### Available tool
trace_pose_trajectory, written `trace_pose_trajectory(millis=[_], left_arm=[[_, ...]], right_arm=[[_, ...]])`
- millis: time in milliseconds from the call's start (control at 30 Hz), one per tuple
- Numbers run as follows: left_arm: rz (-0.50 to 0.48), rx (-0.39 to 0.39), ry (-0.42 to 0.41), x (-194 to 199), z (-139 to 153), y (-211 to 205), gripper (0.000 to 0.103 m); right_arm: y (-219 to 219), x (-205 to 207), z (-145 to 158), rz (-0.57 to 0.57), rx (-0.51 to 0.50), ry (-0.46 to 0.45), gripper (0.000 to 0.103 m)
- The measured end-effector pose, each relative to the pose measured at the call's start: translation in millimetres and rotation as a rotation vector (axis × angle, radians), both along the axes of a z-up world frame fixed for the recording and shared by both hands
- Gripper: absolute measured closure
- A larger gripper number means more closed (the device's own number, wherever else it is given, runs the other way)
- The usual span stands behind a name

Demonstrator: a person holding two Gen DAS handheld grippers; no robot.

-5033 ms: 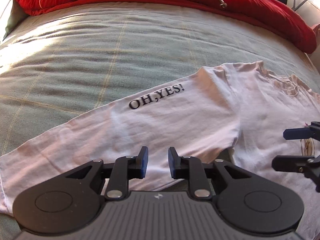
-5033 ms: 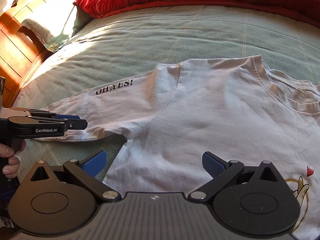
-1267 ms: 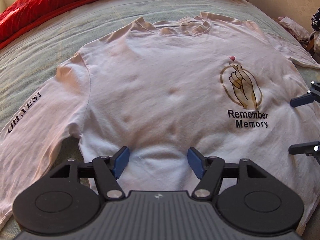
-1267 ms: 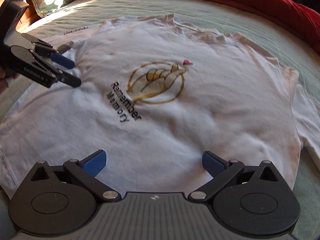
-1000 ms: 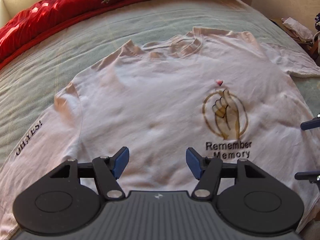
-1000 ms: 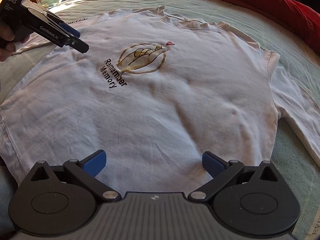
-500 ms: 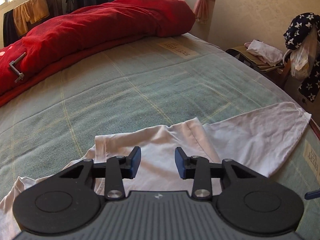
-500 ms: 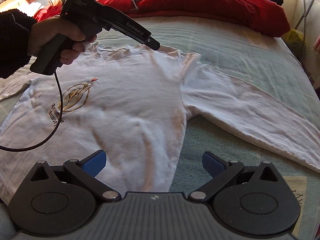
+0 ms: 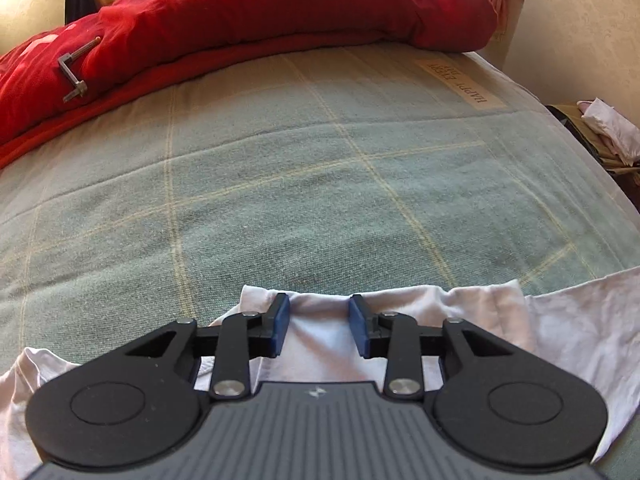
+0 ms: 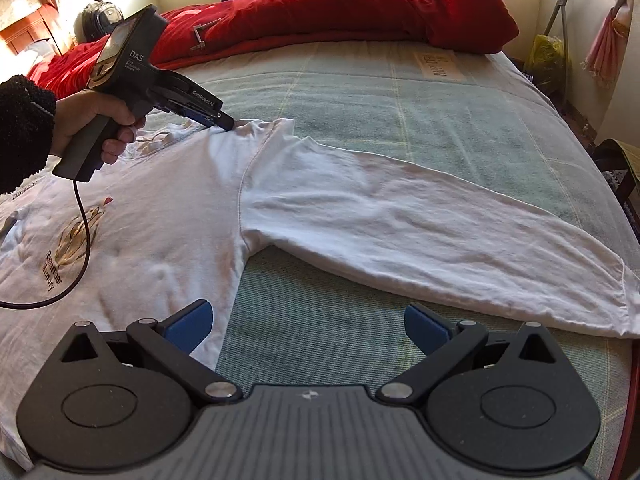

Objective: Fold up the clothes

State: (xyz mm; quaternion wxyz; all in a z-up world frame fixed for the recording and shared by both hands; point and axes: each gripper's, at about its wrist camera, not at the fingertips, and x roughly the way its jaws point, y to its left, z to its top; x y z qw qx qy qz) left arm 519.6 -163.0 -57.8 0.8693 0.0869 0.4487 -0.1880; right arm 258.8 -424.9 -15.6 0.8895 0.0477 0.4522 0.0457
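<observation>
A white long-sleeved shirt [image 10: 168, 216] lies flat, print side up, on the green checked bedspread [image 10: 440, 120], and everything else is best placed against it. Its near sleeve [image 10: 420, 232] stretches away from the body toward the right edge of the bed, its cuff close to that edge. The gold hand print with dark lettering [image 10: 72, 240] sits on the chest, on the side of the shirt away from that sleeve. The left gripper [image 10: 224, 123], held by a hand [image 10: 92, 120] in a dark fuzzy sleeve, rests its tip at the shoulder seam beside the collar; in its own wrist view the gripper [image 9: 319, 325] has its blue pads [image 9: 280, 322] partly apart, with a ridge of the shirt's edge [image 9: 320, 300] running between them. The jaws have just been closing, yet a gap shows on either side of the cloth and the pads do not press on it (so nothing is gripped). A black cable [image 10: 80, 248] hangs from the handle and loops over the chest. The right gripper [image 10: 308, 326] hovers near the armpit with its jaws wide apart and nothing between them, the left pad [image 10: 192, 320] over the shirt's side edge, the other over bare bedspread. Beyond the shirt, along the far side of the bed, lies a bunched red duvet [image 10: 360, 12] with a small metal bracket [image 10: 200, 38] resting on it.
</observation>
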Motion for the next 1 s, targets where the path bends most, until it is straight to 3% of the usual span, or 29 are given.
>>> trace_pose_trajectory(millis=[133,267,400,500,600,800,867,933,1000], left_arm=[[-0.042,-0.044,-0.013,-13.3,11.7,-8.5,0.073],[-0.084,0.052,0.018,-16.3,-8.1,-21.4,0.072],[-0.042,-0.003,0.032,-14.2,-13.7,-14.6,0.070],[-0.050,0.003,0.036,-13.1,-13.6,-16.1,0.070],[-0.057,0.007,0.048,-11.0,-12.7,-16.4,0.069],[-0.055,0.014,0.050,-11.3,-12.7,-17.6,0.069],[-0.055,0.017,0.050,-11.3,-12.6,-18.0,0.069],[-0.054,0.016,0.052,-11.2,-12.6,-17.9,0.069],[-0.054,0.015,0.052,-11.3,-12.6,-17.2,0.069]], right_arm=[[-11.8,-2.9,-1.4,-0.043,0.002,0.008,0.000],[-27.6,-6.1,-5.1,-0.118,0.014,0.012,0.000],[-53.4,-7.2,-14.8,-0.218,0.050,0.027,0.000],[-75.0,-5.8,-37.2,-0.309,0.152,0.107,0.000],[-89.6,-13.9,-51.2,-0.410,0.259,0.103,0.000],[-105.6,-11.5,-49.9,-0.483,0.363,0.135,0.000],[-120.9,-16.3,-42.4,-0.536,0.413,0.103,0.010],[-140.5,-22.8,-38.2,-0.598,0.440,0.073,0.038],[-162.7,-30.9,-39.6,-0.682,0.483,0.046,0.048]])
